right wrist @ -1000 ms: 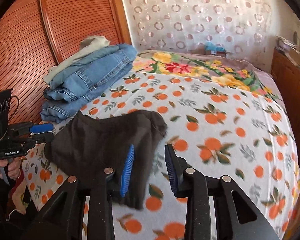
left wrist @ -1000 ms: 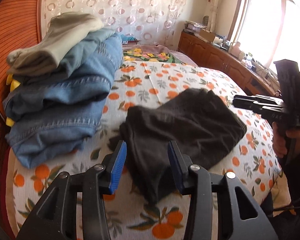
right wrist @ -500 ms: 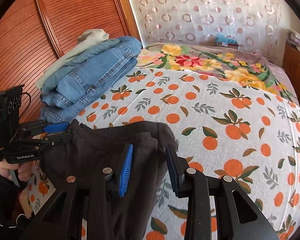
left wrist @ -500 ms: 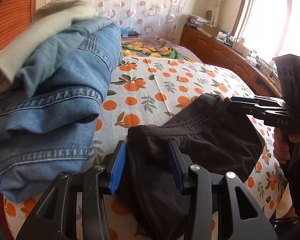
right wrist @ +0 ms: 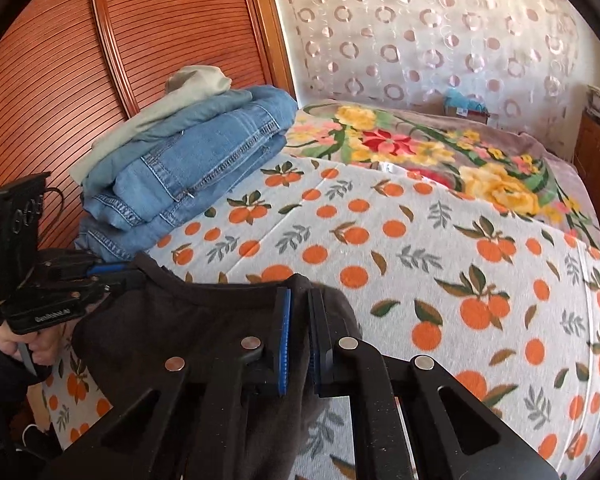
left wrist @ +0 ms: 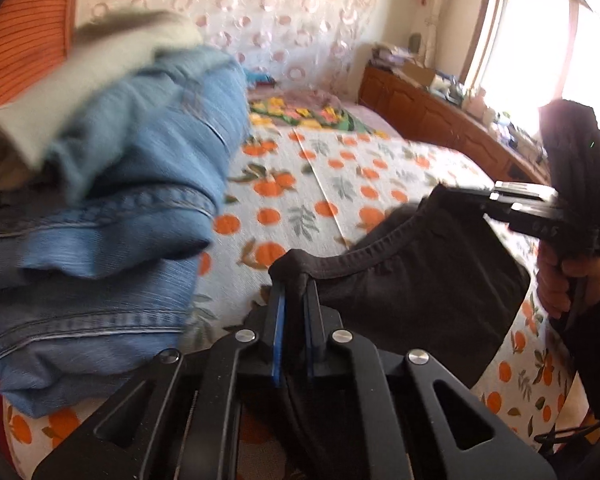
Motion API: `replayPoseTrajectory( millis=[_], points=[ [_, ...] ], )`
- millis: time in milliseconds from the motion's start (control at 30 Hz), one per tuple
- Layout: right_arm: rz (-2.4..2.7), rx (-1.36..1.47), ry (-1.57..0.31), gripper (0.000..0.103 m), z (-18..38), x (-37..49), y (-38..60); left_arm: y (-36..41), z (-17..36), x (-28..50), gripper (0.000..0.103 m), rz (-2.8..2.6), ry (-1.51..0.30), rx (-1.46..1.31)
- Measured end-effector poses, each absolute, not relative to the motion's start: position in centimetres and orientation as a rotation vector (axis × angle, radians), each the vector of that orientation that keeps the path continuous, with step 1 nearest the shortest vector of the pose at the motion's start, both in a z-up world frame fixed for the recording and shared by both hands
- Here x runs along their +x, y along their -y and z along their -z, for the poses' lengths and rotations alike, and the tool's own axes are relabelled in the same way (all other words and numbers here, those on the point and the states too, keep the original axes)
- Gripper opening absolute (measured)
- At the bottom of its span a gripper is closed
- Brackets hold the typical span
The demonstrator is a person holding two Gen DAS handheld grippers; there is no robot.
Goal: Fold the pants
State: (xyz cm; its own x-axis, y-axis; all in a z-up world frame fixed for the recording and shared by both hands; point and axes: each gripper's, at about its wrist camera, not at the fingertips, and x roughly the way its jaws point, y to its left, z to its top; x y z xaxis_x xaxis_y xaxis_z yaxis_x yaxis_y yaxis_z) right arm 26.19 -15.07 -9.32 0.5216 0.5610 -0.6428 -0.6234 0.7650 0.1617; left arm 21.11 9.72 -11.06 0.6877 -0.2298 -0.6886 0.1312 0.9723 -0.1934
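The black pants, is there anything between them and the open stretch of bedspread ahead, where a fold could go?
Nothing visible. Both grippers are shut on the black pants, and the orange-print bedspread ahead is bare. The folded jeans stack sits off to the side.

The pants (right wrist: 204,332) are lying on the near left part of the bed (right wrist: 440,248), and the stack of folded clothes (right wrist: 196,160) is sitting behind them on the far left. The floral blanket (right wrist: 432,148) is lying across the far end, beyond the sheet.
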Motion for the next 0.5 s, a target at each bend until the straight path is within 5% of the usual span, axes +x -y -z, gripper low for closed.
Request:
replayPoseTrajectory(
  millis=[267,500],
  points=[
    [-0.686,-0.129,-0.760,0.008,10.2,26.8,14.0,-10.2,11.4,20.9,0.009,0.170,-0.813,-0.137],
    [-0.659,-0.116,-0.755,0.018,9.4,26.3,14.6,-10.2,11.6,20.9,0.026,0.135,-0.840,-0.130]
  ],
)
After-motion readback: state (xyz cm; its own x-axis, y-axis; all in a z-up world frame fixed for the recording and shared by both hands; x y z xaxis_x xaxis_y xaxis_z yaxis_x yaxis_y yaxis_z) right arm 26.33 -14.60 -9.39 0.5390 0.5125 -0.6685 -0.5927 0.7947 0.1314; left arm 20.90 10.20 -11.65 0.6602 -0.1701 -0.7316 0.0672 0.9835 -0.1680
